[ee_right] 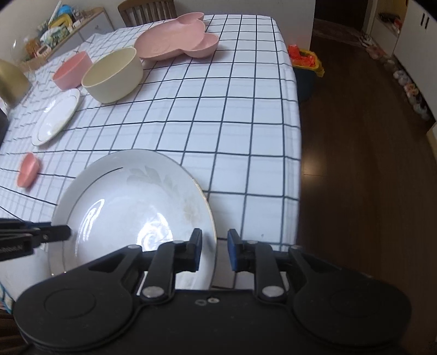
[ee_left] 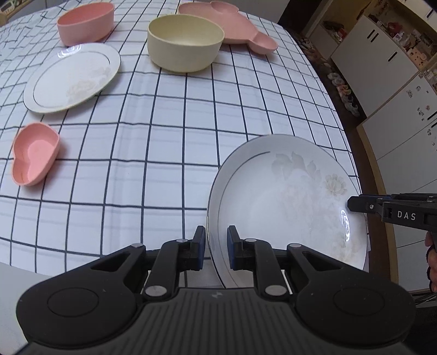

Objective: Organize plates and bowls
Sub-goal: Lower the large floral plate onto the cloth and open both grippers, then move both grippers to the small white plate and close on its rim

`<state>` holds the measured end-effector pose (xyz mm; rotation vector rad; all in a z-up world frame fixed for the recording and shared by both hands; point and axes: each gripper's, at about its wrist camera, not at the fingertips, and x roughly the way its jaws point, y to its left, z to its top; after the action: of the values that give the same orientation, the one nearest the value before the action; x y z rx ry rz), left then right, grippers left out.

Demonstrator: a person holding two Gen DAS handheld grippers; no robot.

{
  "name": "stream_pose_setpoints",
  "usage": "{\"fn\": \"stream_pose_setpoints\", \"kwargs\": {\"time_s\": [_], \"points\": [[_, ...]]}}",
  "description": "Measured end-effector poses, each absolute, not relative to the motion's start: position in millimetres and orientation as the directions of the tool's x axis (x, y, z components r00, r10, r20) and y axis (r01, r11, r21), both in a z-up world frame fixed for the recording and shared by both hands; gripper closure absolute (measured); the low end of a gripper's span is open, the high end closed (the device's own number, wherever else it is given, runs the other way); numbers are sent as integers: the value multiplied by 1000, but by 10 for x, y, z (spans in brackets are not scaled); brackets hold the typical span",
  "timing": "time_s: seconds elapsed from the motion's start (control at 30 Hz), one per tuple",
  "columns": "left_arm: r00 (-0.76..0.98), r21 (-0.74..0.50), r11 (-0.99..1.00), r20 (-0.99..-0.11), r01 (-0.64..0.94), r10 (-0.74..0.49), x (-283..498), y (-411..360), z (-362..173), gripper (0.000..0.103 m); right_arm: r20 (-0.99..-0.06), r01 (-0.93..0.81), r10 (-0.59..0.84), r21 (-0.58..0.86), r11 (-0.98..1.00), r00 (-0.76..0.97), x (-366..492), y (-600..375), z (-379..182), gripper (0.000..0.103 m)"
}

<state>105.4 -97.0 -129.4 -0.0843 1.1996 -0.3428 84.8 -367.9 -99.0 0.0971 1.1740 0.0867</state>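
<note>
Left tongs (ee_left: 215, 245) pinch the near rim of a white flowered plate (ee_left: 286, 204), the blue pads drawn close with the rim standing between them. Right tongs (ee_right: 214, 250) stand slightly spread at the opposite rim: the edge runs just beside one finger, with a clear gap to the other pad. Both tools point steeply down at the plate and face each other across it, and a person's fingers (ee_left: 431, 259) show at the frame edge behind the right one. The plate sits over the near right part of the checked tablecloth (ee_left: 164, 163), close to the table's right edge; whether it rests on the cloth cannot be told. Beyond it a broad stretch of cloth lies open. Further out stand a small pink heart-shaped dish (ee_left: 35, 154), a second white plate (ee_left: 71, 76), a pink bowl (ee_left: 84, 23), a cream bowl (ee_left: 185, 41) and a pink divided plate (ee_left: 237, 24), all well apart from the held one. Dark wooden floor (ee_right: 368, 163) runs past the right edge, with white cabinets (ee_left: 382, 54) along the wall.
</note>
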Motion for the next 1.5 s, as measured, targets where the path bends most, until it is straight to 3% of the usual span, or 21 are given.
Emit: {"fn": "stream_pose_setpoints", "kwargs": {"time_s": [0.17,0.53,0.8,0.87,0.93,1.2,1.5], "points": [[351,-214,955,-894,207,-277,1096,-915,-1221,87,-908,-22,113,114,993,403,928,-3676,-885,80],[424,-234,959,-861,160,-281,1270,-800,-973,84,-864,-122,150,104,987,480,1183,-3482,-522,61],[491,-235,965,-831,114,-261,1449,-725,-751,70,-845,-162,175,107,981,505,1447,-3429,-406,45],[515,-230,969,-822,94,-245,1478,-707,-693,45,-837,-185,186,103,977,515,1495,-3392,-368,37],[545,-221,972,-807,75,-226,1485,-684,-624,34,-827,-210,202,104,972,524,1547,-3352,-324,31],[601,-186,983,-786,-8,-144,1568,-547,-442,25,-801,-276,249,110,955,544,1800,-3160,-176,3],[617,-155,986,-782,-54,-89,1768,-238,-371,24,-805,-279,289,160,947,519,2017,-2752,-122,0]]}}
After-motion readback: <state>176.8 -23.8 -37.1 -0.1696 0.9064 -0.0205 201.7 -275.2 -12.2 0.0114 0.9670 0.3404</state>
